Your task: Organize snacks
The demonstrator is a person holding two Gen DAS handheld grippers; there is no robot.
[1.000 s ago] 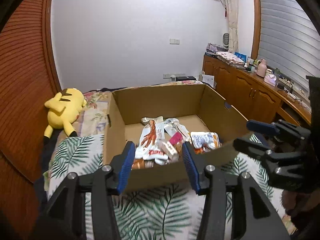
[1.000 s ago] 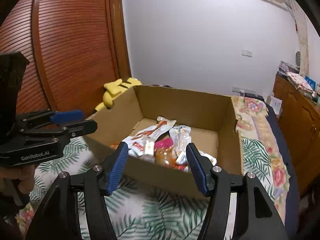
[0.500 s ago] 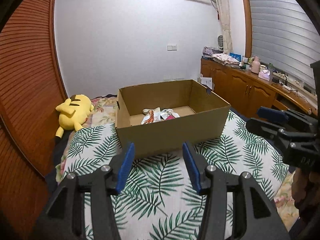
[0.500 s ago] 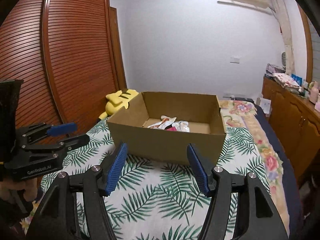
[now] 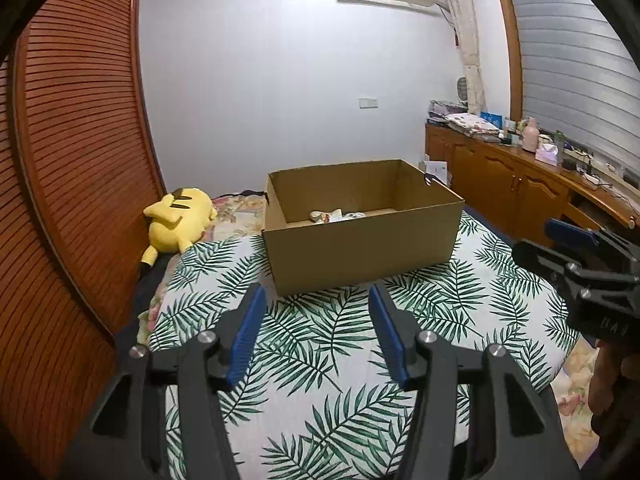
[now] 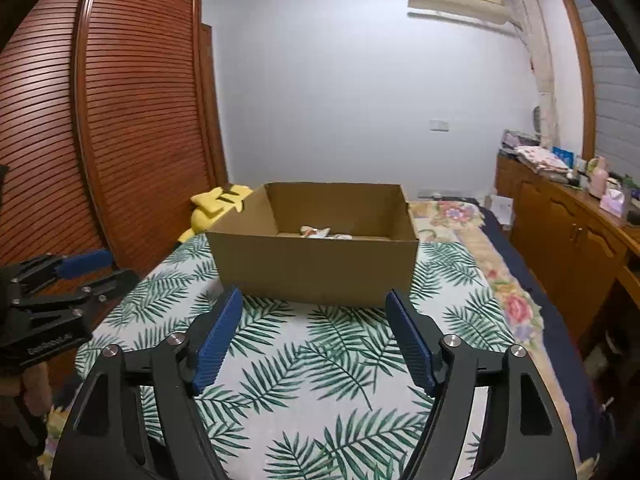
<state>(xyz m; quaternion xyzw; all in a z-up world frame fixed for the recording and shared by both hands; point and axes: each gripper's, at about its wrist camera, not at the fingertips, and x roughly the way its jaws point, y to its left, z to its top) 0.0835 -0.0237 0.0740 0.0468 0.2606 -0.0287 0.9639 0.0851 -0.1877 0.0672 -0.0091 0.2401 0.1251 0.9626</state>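
Bedroom w/ pale walls: on the left wrist view we see a bed (image 5: 340, 360) under a palm-leaf cover, a slatted wooden wardrobe (image 5: 80, 184) at left, a low wooden cabinet (image 5: 520, 188) along the right wall. On the bed stands an open cardboard box (image 5: 360, 248), flaps gone, upright. Inside it, only the tops of a few snack packs (image 5: 334, 216) peek over the near wall, toward the back of the box; what else lies in there we can't tell. A yellow plush toy (image 5: 180, 220) lies beside the box, near the wardrobe. Our left gripper (image 5: 316, 328) hangs over the cover short of the box; its jaws have just been opening, stand well apart, nothing between them. The other tool shows at the right edge.

Right wrist view: same box (image 6: 316, 268) straight ahead, snack packs (image 6: 320, 233) low inside, plush toy (image 6: 220, 204) behind its left corner. Our right gripper (image 6: 314, 336) has just been opening too, jaws wide, nothing held, not touching the box. Left gripper (image 6: 96, 268) appears at the left edge, also empty.
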